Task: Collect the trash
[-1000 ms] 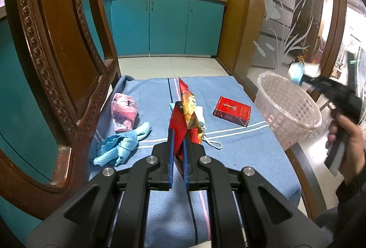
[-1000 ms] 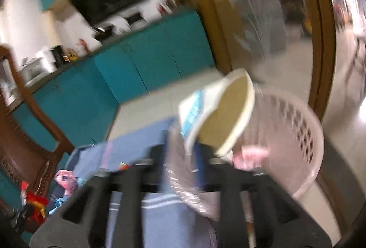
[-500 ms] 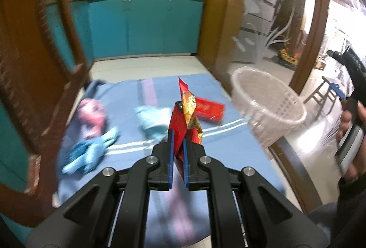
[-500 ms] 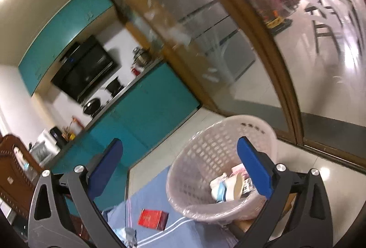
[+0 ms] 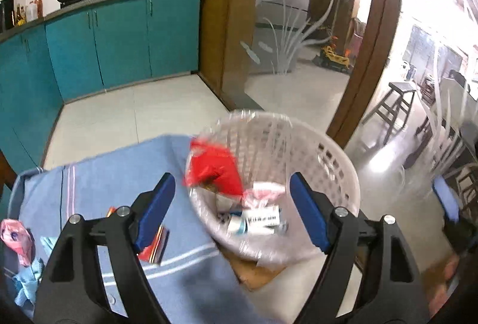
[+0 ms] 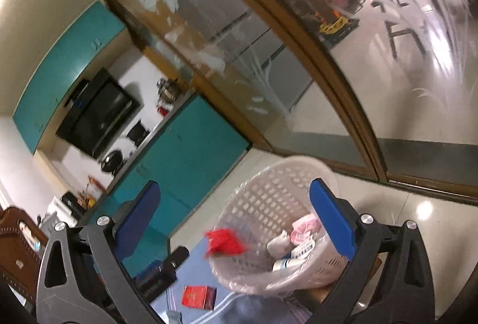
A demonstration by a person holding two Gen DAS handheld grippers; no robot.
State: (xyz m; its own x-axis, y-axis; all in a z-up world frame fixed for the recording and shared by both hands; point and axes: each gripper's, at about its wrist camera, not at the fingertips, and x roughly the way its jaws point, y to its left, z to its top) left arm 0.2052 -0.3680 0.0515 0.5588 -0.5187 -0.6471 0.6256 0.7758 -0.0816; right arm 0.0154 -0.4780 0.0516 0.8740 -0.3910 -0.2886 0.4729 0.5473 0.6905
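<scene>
Both grippers, left [image 5: 230, 210] and right [image 6: 236, 222], gape wide and hold nothing, since the red wrapper [image 5: 213, 170] is loose at the near rim of the basket [image 5: 337, 156], over trash lying inside.

Harsh daylight glares through the etched glass partition [image 5: 286, 34], whitening the glossy tiled floor [image 6: 418, 120] beside it; fisheye bending darkens every corner, and the red crumpled wrapper [image 5: 213, 170] is motion-smeared
</scene>
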